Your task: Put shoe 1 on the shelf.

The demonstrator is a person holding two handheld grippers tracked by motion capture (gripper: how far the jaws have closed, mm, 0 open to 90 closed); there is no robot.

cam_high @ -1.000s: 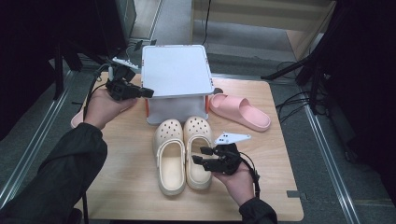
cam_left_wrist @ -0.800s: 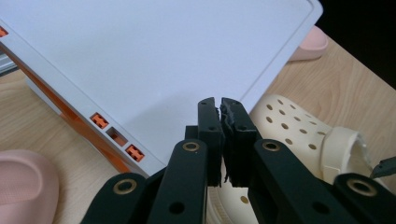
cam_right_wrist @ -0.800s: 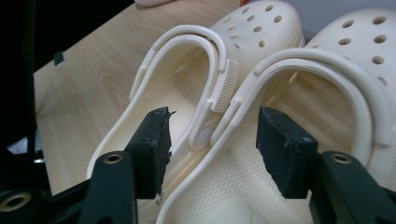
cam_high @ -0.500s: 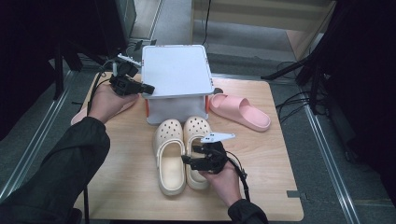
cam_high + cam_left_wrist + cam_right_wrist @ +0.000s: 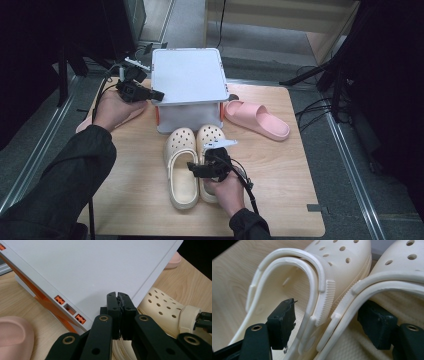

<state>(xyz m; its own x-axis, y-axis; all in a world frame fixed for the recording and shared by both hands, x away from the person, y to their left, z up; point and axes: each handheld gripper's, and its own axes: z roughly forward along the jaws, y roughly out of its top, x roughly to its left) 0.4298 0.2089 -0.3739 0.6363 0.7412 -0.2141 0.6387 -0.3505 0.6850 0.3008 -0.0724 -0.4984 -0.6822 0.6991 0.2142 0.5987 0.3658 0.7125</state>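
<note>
Closed-lid storage box (image 5: 187, 75) hides its contents; clogs (image 5: 192, 160) sit beside it.

Even overhead light, soft shadows (dark surroundings); close views sharp, slightly grainy.

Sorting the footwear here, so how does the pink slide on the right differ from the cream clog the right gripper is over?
The pink slide is pink with an open toe and one plain band; the cream clog is cream with a closed, perforated toe and a heel strap. The slide lies angled beside the grey box; the clog points at it, paired with another. Both rest sole-down on the table.
</note>
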